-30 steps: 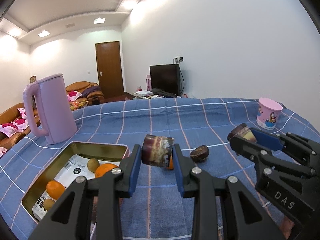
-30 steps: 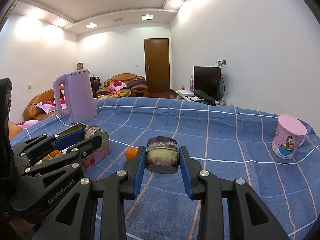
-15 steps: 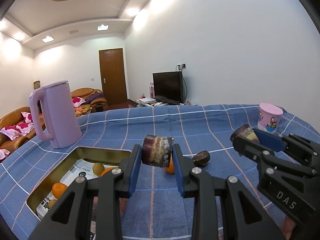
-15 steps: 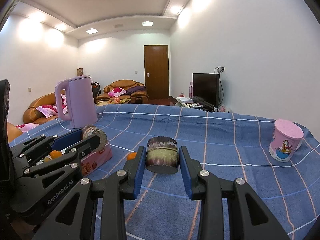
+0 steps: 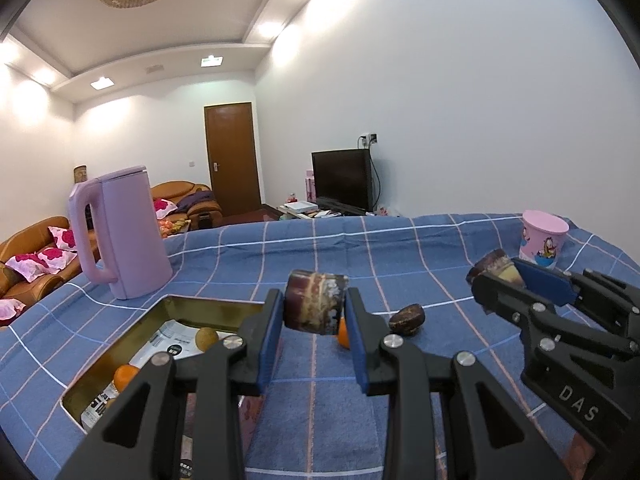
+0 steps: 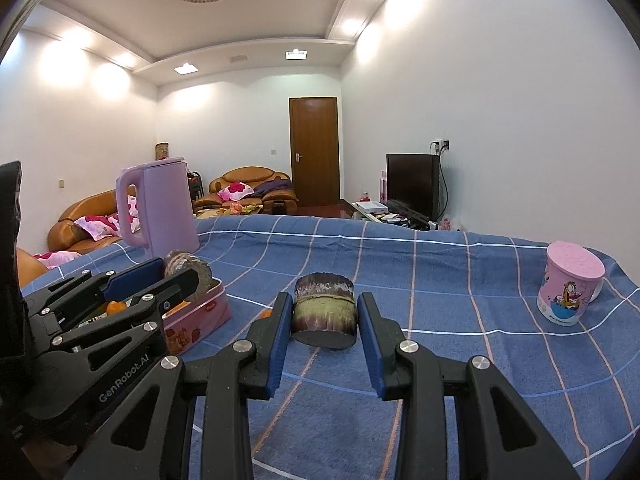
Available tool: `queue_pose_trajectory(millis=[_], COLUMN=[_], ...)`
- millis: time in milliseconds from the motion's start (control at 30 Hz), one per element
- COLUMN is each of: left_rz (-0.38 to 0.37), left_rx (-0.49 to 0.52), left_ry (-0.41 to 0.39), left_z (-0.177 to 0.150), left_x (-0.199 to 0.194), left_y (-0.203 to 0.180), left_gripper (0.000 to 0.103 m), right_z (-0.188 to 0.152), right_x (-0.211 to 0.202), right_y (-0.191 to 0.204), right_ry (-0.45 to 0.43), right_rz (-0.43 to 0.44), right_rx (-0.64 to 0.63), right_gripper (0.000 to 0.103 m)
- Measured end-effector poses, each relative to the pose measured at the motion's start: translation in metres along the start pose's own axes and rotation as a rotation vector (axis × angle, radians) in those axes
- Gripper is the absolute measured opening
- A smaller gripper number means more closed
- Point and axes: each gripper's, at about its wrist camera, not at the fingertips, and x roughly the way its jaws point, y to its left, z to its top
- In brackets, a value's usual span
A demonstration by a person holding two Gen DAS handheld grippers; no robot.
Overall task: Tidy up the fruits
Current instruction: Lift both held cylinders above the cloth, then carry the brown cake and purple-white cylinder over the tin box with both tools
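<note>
A gold tin (image 5: 120,348) on the worktop (image 5: 400,248) holds two oranges (image 5: 125,376), a small green-brown fruit (image 5: 206,338) and printed paper. The left hand-held gripper (image 5: 314,330) clamps a cane piece (image 5: 315,307) just right of the tin. The right hand-held gripper (image 6: 324,320) clamps another cane chunk (image 6: 324,312), with a pink cup (image 6: 568,290) standing far right.
</note>
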Motion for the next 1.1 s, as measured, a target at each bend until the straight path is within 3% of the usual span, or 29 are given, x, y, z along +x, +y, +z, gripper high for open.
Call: queue_pose_trajectory(millis=[467, 1100], left_rz=[-0.005, 0.053], left_rx=[0.009, -0.005], left_ry=[0.027, 0.067], left_z=[-0.001, -0.001], left_x=[0.0, -0.001], left_y=[0.005, 0.06], left_gripper=[0.033, 0.033], right_z=[0.001, 0.012], right_x=[0.005, 0.033], right_y=[0.003, 0.048], right_ry=[0.026, 0.073], right_rz=[0.004, 0.093], right_rx=[0.002, -0.053], right_gripper=[0.035, 0.035])
